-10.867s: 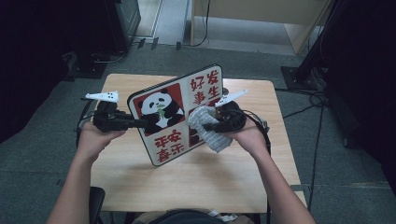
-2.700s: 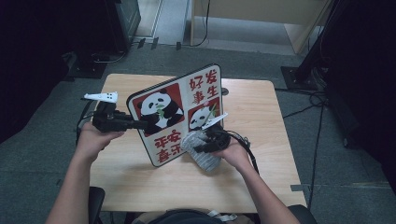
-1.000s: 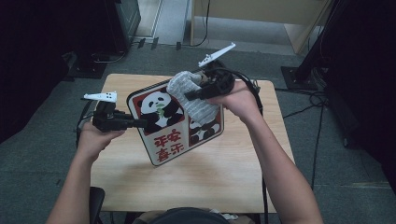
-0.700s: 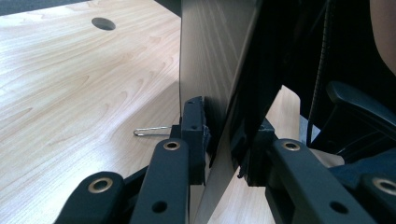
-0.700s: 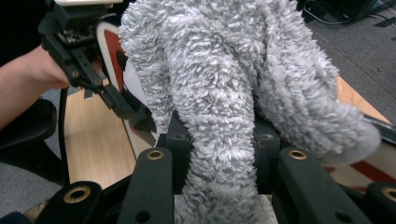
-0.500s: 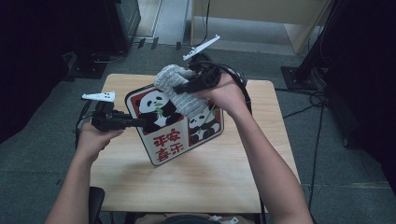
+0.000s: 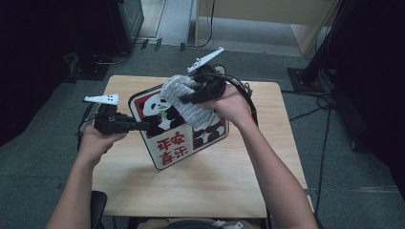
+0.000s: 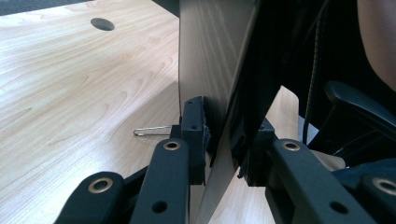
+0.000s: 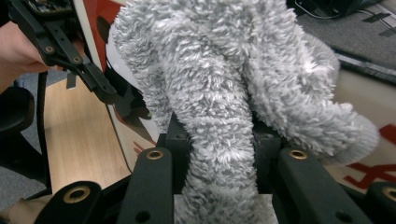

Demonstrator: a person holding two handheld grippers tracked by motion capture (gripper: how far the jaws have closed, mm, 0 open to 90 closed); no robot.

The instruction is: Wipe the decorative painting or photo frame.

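A square panda board (image 7: 167, 143) with red characters stands tilted on edge over the table. My left gripper (image 7: 145, 126) is shut on its left edge; in the left gripper view the board's thin edge (image 8: 219, 154) sits clamped between the jaws of that gripper (image 8: 223, 140). My right gripper (image 7: 184, 98) is shut on a fluffy grey cloth (image 7: 184, 102), which lies against the board's upper face over the panda picture. In the right gripper view the cloth (image 9: 224, 84) bulges out between the jaws of the right gripper (image 9: 219, 140), with the board (image 9: 364, 107) behind it.
The light wooden table (image 7: 191, 191) has bare surface in front of the board. A cable hole (image 8: 103, 24) and a thin metal clip (image 8: 152, 131) show on the tabletop. Black cables (image 7: 241, 88) trail by the right hand. Dark equipment and a stand base (image 7: 305, 78) surround the table.
The right gripper with the cloth has slid leftward along the board's top part. The left gripper and the board have stayed in place.
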